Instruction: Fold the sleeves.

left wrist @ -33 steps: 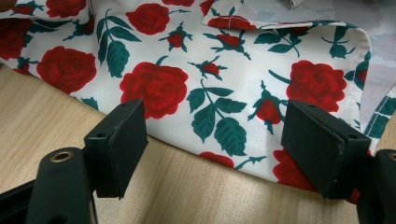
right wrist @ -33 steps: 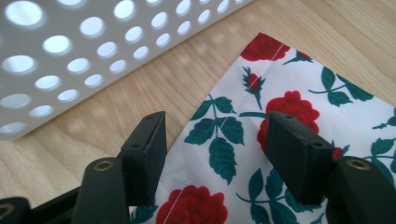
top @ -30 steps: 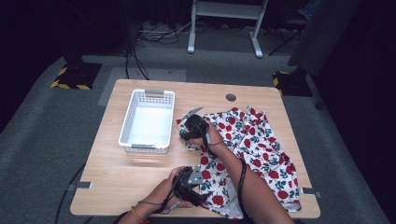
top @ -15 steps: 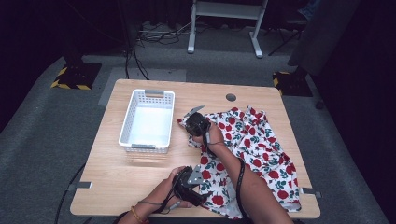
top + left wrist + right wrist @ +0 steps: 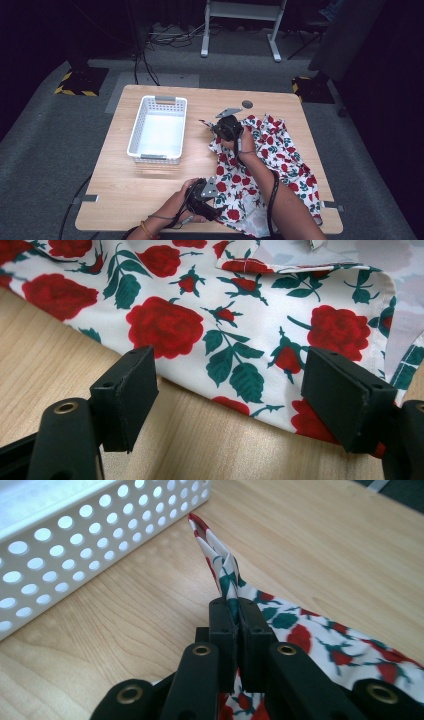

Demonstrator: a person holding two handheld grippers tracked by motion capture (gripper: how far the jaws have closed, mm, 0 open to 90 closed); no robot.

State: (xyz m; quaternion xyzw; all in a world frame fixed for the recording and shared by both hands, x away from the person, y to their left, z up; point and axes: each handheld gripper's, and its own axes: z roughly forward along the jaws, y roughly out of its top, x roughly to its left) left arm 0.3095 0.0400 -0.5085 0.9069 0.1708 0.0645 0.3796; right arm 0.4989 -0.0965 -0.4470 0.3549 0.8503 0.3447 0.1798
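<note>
A white cloth printed with red roses (image 5: 272,150) lies spread over the right half of the wooden table (image 5: 150,192). My right gripper (image 5: 216,129) is shut on the cloth's left corner (image 5: 220,570), which stands pinched and lifted between its jaws (image 5: 235,620) beside the basket. My left gripper (image 5: 212,200) sits at the table's front edge, open, with its jaws straddling the cloth's near hem (image 5: 235,405) without touching it; both fingers (image 5: 127,395) rest low over the wood.
An empty white perforated basket (image 5: 159,131) stands on the left half of the table, its wall (image 5: 75,545) close to the right gripper. A round hole (image 5: 247,104) lies near the table's far edge. Grey floor surrounds the table.
My right gripper, shut on the cloth corner, has shifted slightly up and toward the far side. The left gripper has stayed in place at the near hem.
</note>
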